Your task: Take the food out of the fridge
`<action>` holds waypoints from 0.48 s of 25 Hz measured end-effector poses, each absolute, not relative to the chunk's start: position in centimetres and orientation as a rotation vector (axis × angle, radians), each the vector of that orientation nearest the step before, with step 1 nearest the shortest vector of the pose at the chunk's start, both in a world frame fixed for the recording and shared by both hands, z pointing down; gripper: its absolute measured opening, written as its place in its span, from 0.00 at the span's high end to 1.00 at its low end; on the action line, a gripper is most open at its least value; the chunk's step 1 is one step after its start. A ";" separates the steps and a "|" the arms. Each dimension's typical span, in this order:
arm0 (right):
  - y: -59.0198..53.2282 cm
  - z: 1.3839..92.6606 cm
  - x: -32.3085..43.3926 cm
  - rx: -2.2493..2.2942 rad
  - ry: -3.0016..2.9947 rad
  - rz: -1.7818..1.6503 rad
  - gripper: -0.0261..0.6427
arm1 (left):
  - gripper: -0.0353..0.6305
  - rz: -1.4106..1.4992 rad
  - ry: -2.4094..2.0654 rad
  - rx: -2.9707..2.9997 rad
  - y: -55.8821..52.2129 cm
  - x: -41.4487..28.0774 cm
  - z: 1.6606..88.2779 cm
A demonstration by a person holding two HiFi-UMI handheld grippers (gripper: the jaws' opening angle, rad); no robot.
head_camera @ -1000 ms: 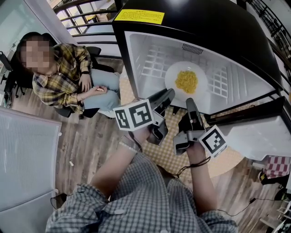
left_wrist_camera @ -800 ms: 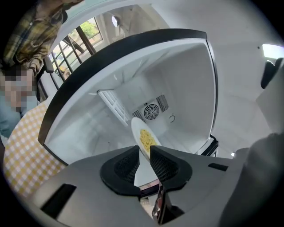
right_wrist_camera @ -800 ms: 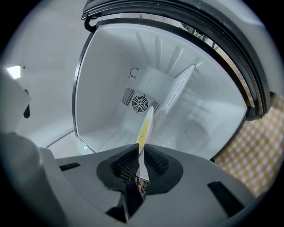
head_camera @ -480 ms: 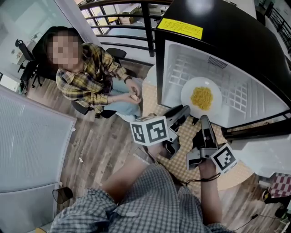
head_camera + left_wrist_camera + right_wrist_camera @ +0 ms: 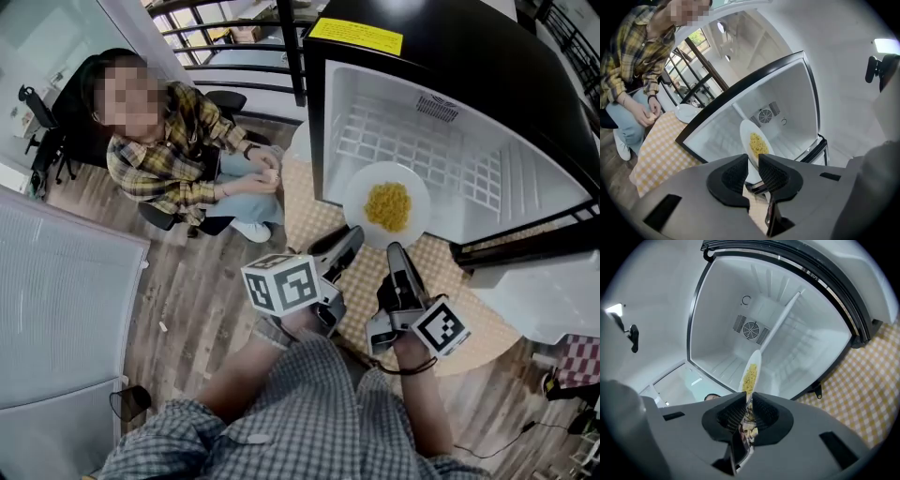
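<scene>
White round plate of yellow food is sliding out toward me; left gripper and right gripper are pinching its near rim.

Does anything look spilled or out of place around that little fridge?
Nothing stands out. The left claw and right claw grip the plate by its rim at the fridge opening; the yellow food lies heaped on it, unspilled.

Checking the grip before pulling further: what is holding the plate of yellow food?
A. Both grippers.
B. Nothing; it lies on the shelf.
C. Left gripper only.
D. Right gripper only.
A: the plate has its rim clamped in the left gripper and the right gripper, as each gripper view shows.
</scene>
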State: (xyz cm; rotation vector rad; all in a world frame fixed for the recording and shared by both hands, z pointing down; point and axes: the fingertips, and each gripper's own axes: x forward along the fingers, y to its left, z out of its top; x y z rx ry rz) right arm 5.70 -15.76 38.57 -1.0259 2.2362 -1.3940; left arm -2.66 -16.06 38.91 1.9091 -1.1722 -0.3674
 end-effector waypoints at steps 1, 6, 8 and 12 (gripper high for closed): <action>-15.4 38.9 5.7 -1.031 2.236 -1.404 0.91 | 0.84 -0.359 -1.172 1.904 -15.7 -2.7 39.3; -13.8 40.8 5.6 -1.054 2.248 -1.451 0.91 | 0.84 -0.320 -1.172 1.876 -14.1 -2.8 41.0; -13.3 41.7 5.6 -1.071 2.248 -1.479 0.91 | 0.84 -0.305 -1.170 1.863 -13.6 -2.9 41.8; -12.4 43.6 5.0 -1.089 2.243 -1.534 0.91 | 0.84 -0.275 -1.169 1.820 -12.7 -3.4 43.8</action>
